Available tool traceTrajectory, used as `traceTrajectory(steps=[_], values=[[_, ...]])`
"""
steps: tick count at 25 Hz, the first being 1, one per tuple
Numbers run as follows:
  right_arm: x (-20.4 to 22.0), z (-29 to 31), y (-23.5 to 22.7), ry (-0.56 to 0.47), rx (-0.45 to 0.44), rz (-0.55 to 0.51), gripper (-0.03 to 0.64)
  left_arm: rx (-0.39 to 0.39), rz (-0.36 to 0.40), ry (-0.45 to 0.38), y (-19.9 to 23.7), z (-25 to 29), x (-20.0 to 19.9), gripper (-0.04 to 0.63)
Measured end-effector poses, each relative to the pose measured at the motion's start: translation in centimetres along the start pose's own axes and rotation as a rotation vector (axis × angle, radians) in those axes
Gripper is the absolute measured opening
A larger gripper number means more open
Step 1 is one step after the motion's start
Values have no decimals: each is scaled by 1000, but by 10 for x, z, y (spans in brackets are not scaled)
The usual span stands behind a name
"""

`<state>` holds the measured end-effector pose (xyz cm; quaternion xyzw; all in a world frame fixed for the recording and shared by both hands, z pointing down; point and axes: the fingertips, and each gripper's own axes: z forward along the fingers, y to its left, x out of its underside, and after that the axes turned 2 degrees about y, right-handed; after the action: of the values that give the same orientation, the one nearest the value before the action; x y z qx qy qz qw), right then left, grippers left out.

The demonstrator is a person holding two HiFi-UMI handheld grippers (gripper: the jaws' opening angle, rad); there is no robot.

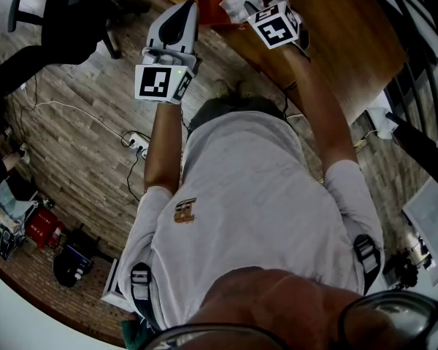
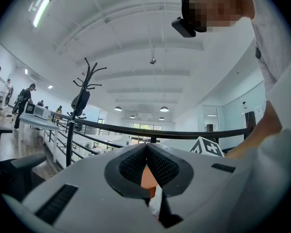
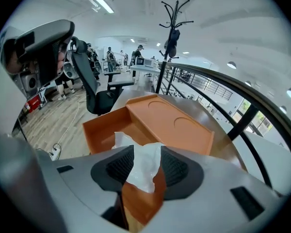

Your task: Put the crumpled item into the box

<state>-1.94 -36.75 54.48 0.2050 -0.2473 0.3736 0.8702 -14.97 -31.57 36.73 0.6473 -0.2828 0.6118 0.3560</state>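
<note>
The release step is seemingly happening: at lower centre, the right gripper [image 3: 146, 155] is holding its 2 jaws apart around the white crumpled item [image 3: 141, 174] by the orange box [image 3: 99, 130], so the item is needing to drop inside next, while the left gripper [image 2: 146, 152] is idling with its jaws together and empty.

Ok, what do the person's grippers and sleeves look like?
Both the left gripper and right gripper have pale grey moulded shells with black textured pads. Each carries a white cube printed with black square markers. The person wears a light T-shirt with short sleeves.
</note>
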Motion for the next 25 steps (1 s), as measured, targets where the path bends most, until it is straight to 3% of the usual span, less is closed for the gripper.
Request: traceTrajectory(steps=[3, 8, 17, 25], values=[[-6, -2, 8, -26, -13, -56, 131, -3, 0, 2, 0, 1, 1, 20], [0, 12, 12, 19, -33, -89, 75, -8, 4, 6, 0, 2, 2, 20], [12, 34, 10, 77, -60, -96, 61, -27, 14, 17, 3, 2, 2, 20], [8, 22, 7, 23, -59, -86, 52, -27, 21, 23, 0, 2, -2, 20]])
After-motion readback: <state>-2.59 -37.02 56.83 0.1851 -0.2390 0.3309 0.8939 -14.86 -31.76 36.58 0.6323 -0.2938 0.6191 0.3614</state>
